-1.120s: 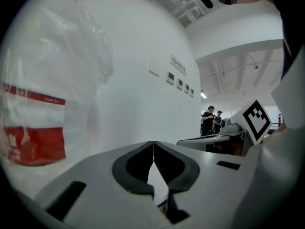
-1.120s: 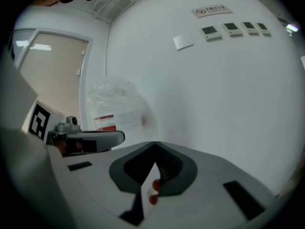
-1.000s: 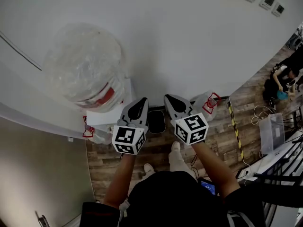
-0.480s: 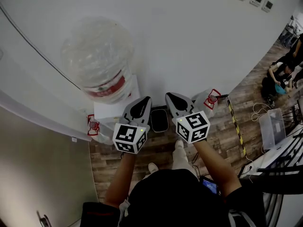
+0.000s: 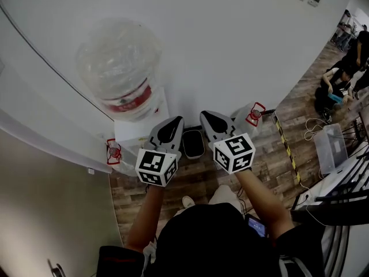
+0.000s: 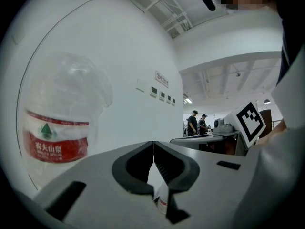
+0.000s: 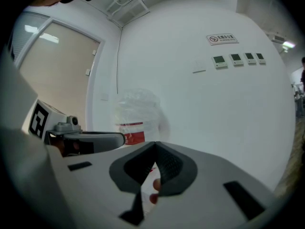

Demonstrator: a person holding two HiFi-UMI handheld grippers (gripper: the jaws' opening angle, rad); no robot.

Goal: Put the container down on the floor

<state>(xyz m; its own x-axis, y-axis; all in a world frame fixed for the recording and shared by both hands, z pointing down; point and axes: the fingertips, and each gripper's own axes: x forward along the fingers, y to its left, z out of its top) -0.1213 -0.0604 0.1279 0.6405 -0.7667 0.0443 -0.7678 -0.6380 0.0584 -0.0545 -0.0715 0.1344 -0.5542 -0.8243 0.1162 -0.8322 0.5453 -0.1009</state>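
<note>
Fingers of the left gripper and the right gripper are pressed shut, tip to tip, with nothing between them. The big jug, clear with a red label, stands neck-down on the dispenser, up and to the left of both pairs of fingers, its long axis vertical. The left fingers are nearer to it. It is off the floor. One empty jug lies on the floor just right of the right fingers, another left of the left fingers. Which one the task means is unclear.

Likely office: water cooler, wall panels
</note>
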